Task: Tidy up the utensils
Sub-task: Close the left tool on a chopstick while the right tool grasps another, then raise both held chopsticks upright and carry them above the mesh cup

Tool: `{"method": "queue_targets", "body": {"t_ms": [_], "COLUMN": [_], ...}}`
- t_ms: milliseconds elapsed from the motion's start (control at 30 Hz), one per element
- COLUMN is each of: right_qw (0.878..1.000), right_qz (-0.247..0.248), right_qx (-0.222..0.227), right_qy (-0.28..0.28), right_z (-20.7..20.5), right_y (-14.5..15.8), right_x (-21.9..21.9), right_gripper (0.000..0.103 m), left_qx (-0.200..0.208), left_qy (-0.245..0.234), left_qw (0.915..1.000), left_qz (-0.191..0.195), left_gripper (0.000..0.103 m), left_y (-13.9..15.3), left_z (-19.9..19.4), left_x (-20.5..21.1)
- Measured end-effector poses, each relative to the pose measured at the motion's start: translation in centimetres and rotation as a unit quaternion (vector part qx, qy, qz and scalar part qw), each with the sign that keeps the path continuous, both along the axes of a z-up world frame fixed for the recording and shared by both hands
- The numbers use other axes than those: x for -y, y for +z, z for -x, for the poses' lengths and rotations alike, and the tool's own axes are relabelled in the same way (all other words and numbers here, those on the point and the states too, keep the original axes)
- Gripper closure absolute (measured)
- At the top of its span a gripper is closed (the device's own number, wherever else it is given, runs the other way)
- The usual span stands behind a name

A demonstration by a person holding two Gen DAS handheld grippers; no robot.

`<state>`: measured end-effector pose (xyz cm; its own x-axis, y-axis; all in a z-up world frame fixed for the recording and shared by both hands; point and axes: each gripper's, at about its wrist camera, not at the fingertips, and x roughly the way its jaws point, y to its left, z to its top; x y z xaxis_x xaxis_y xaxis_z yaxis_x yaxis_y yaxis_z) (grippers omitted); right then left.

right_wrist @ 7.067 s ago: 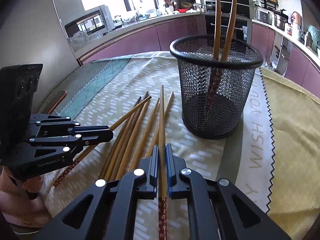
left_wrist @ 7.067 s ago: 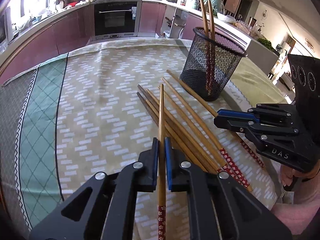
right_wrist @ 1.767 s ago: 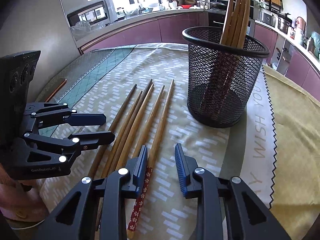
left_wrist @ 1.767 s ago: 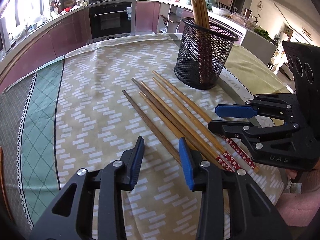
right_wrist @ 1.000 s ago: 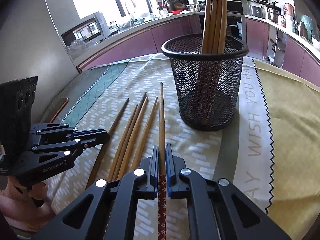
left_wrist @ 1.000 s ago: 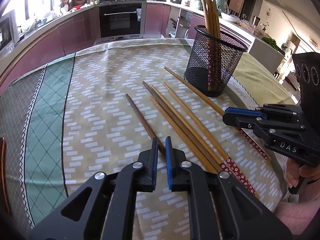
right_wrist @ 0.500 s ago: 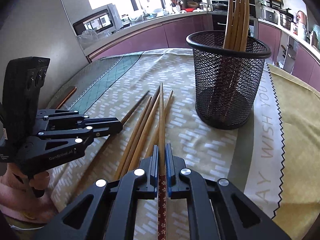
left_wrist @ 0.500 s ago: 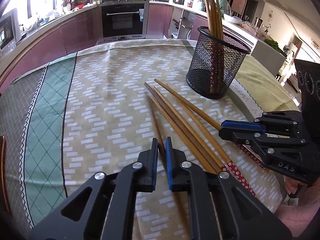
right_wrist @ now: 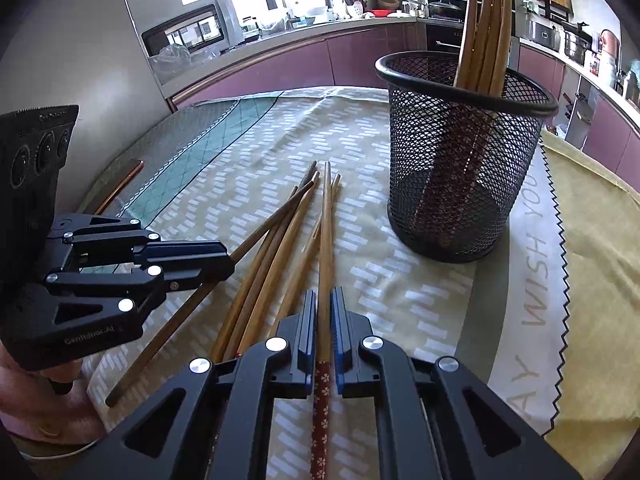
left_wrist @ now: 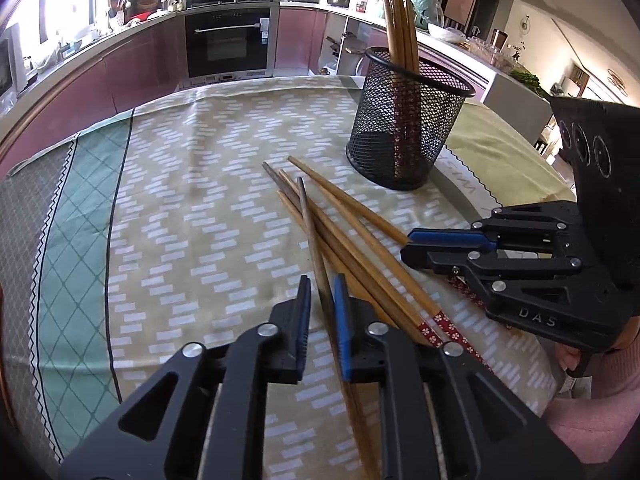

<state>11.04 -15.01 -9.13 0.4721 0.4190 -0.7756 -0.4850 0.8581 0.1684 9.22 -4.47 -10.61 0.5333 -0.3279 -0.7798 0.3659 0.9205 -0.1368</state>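
Four wooden chopsticks [right_wrist: 484,20] in black mesh holder [right_wrist: 460,160]; ~5 left on worktop. Right gripper [right_wrist: 325,336] fingers clamped on flower-patterned chopstick [right_wrist: 325,248]; left gripper [left_wrist: 322,320] fingers opening around dark chopstick [left_wrist: 310,236].

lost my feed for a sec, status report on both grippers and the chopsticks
Right gripper shut on a floral-handled chopstick. Left gripper opening, dark chopstick between its jaws. Mesh cup upright, path clear.
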Motion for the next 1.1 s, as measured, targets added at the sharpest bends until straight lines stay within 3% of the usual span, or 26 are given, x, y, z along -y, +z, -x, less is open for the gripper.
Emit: {"method": "queue_targets", "body": {"t_ms": [167, 233, 367, 733, 1100], "right_qw": [1.000, 1.000, 1.000, 0.997, 0.988], "right_qz": [-0.002, -0.006, -0.014, -0.067, -0.144], "right_qx": [0.001, 0.001, 0.001, 0.021, 0.047], "right_qy": [-0.002, -0.006, -0.012, -0.012, -0.012], "right_z": [-0.4, -0.2, 0.0, 1.5, 2.3], "right_y": [-0.1, -0.1, 0.0, 2.4, 6.1], "right_x": [-0.2, 0.0, 0.7, 3.1, 6.2], "right_gripper": [0.096, 0.097, 0.097, 0.097, 0.097], "left_qx": [-0.004, -0.005, -0.005, 0.014, 0.050], "left_qy": [-0.002, 0.004, 0.012, -0.003, -0.025], "left_qw": [1.0000, 1.0000, 0.9999, 0.9985, 0.9918], "left_qz": [-0.001, -0.003, 0.001, 0.052, 0.115], "left_gripper": [0.082, 0.091, 0.094, 0.096, 0.096], "left_y": [-0.4, -0.4, -0.2, 2.9, 7.4], "left_z": [-0.4, -0.7, -0.7, -0.2, 0.3], "left_x": [0.1, 0.2, 0.1, -0.9, -1.8]}}
